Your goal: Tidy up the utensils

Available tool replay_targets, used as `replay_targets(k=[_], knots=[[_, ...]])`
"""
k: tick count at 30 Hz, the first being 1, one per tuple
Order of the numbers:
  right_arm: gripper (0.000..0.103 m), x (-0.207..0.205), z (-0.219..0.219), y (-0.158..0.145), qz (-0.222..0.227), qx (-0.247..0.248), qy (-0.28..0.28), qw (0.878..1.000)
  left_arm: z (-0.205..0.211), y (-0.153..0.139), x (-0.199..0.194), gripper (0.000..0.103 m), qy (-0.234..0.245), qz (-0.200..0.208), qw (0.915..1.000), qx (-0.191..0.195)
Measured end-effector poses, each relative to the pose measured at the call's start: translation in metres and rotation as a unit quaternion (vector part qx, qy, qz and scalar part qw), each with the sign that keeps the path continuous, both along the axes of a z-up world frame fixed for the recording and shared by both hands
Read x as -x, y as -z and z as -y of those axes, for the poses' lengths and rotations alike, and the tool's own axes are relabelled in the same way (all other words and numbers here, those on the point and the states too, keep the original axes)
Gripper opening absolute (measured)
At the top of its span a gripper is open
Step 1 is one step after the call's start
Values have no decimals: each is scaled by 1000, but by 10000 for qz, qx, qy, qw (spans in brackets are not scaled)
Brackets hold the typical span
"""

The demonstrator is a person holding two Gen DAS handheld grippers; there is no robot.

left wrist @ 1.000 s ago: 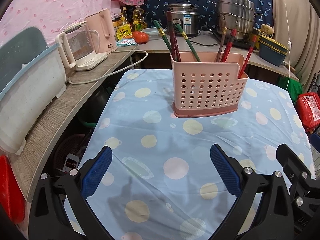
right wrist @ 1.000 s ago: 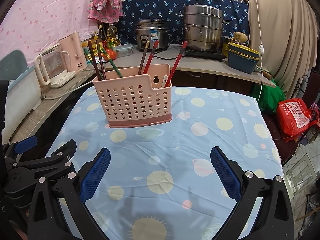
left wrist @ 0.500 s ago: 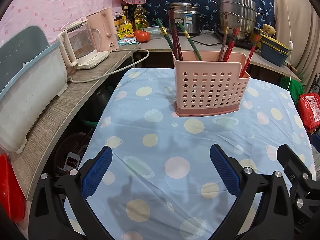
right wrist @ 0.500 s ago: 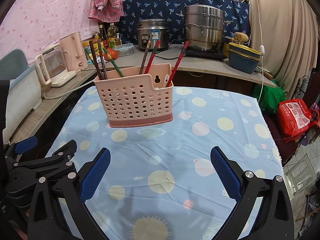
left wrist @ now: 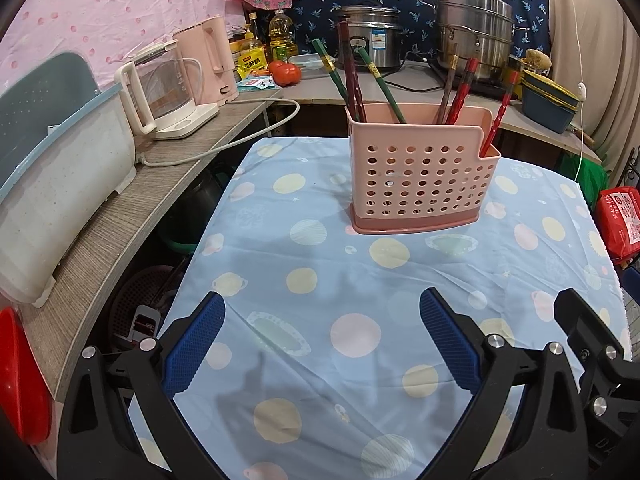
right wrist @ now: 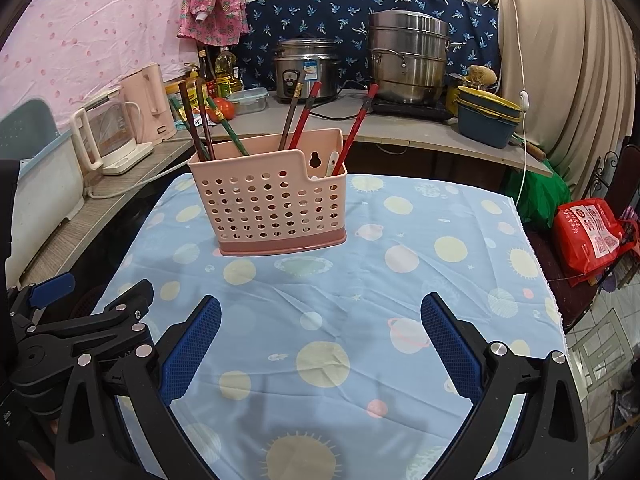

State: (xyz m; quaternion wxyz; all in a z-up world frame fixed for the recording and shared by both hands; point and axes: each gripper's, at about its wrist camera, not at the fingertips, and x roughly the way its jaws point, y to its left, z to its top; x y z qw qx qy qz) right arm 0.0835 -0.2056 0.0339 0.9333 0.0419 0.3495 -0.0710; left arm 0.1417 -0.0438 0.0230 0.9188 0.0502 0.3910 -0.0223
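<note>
We've got both claws spread wide w/ nothing held, left gripper (left wrist: pixel 322 338) and right gripper (right wrist: pixel 320 340) low over the table's near edge. Pink utensil basket (right wrist: pixel 272 204) w/ chopsticks (right wrist: pixel 298 118) stands well ahead, toward the far edge of the tablecloth (right wrist: pixel 420 280).

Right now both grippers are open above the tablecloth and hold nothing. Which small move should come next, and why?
Probably bring the right gripper forward toward the pink holder. Both it and the left gripper are open and empty, well short of it. The red chopsticks are split: one pair stands in the middle section, a single red chopstick leans alone in the low right section.
</note>
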Motion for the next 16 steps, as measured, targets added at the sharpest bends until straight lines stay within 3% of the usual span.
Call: replay_targets(k=[16], knots=[[97,-1,0,-1,-11,-9,22,10000,-1,-1,-4,93,-6,-22,10000,-53]])
